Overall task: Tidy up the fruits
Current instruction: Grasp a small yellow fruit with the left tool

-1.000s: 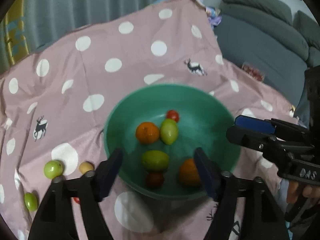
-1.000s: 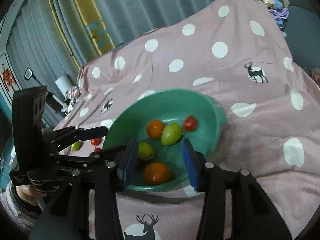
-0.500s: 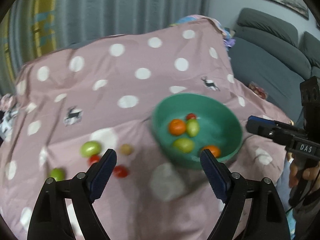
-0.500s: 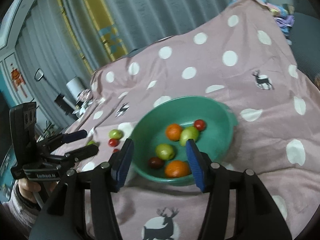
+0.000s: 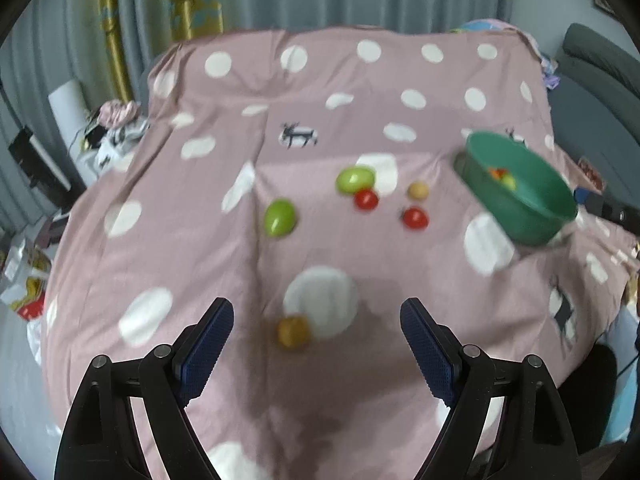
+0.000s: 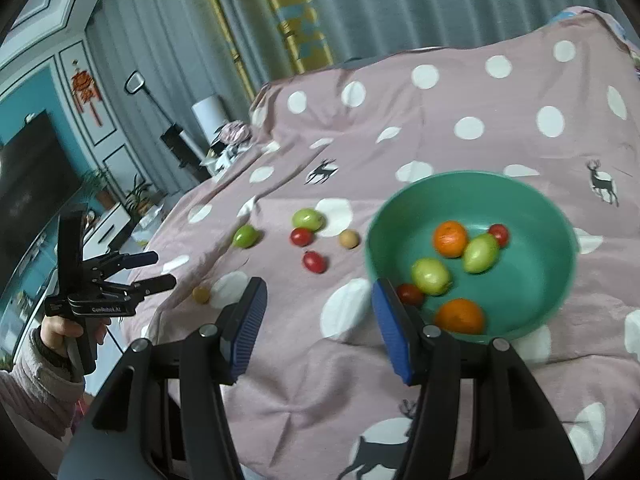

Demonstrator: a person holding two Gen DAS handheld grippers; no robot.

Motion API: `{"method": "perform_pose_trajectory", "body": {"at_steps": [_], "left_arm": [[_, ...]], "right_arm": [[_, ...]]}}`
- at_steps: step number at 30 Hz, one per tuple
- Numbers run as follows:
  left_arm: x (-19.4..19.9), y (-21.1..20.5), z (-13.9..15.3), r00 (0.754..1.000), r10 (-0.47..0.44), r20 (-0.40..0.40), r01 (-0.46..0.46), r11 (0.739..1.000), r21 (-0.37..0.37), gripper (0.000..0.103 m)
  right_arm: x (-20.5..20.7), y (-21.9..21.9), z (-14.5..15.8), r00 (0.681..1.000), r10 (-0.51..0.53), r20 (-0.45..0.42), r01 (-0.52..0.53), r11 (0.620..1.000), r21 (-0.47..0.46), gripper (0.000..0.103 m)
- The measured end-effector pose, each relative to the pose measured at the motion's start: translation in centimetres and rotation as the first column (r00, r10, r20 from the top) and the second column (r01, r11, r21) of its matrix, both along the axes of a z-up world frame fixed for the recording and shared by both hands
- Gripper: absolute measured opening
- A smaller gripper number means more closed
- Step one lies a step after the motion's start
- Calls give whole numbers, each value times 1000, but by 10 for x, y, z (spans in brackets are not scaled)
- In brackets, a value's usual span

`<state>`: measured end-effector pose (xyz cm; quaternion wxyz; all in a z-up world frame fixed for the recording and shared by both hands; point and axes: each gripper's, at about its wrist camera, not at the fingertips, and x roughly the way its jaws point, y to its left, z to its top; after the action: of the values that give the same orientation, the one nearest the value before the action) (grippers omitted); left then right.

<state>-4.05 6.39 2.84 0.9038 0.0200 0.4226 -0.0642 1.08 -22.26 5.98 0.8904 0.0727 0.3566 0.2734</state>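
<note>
A green bowl (image 6: pixel 472 176) on the pink dotted cloth holds two oranges (image 6: pixel 450 238), two green fruits (image 6: pixel 430 276) and two red tomatoes (image 6: pixel 498 234). Left of it lie loose fruits: two green ones (image 5: pixel 355 179) (image 5: pixel 279 217), two tomatoes (image 5: pixel 366 199) (image 5: pixel 415 218) and a tan one (image 5: pixel 418 190). A small yellow-brown fruit (image 5: pixel 293 332) lies just ahead of my left gripper (image 5: pixel 316 332), which is open and empty above the cloth. My right gripper (image 6: pixel 318 300) hangs open and empty at the bowl's near left rim. In the right wrist view, a hand holds the left gripper (image 6: pixel 160 268) at far left.
The cloth (image 5: pixel 320 92) falls away at its left and near edges. A grey sofa (image 5: pixel 592 64) stands to the right, curtains behind. A dark screen (image 6: pixel 32 168), plants and clutter (image 5: pixel 116 128) lie off the left side.
My left gripper swung left from over the bowl to above the loose fruits. My right gripper drew back from the bowl and its jaws widened.
</note>
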Motion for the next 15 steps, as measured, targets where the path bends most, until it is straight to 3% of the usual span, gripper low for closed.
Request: {"method": "perform_pose_trajectory", "body": {"at_steps": [5,15], "left_arm": [[-8,12,-10,1000,-3,-6,3,998,-62,85],[12,6,-32,998,-45,-50,40,995,-93,64]], "right_arm": [[0,20,-7,999,44,-27,-45,999,-24,56],[2,45,-16,994,86,-68,-90,994,-61,56]]}}
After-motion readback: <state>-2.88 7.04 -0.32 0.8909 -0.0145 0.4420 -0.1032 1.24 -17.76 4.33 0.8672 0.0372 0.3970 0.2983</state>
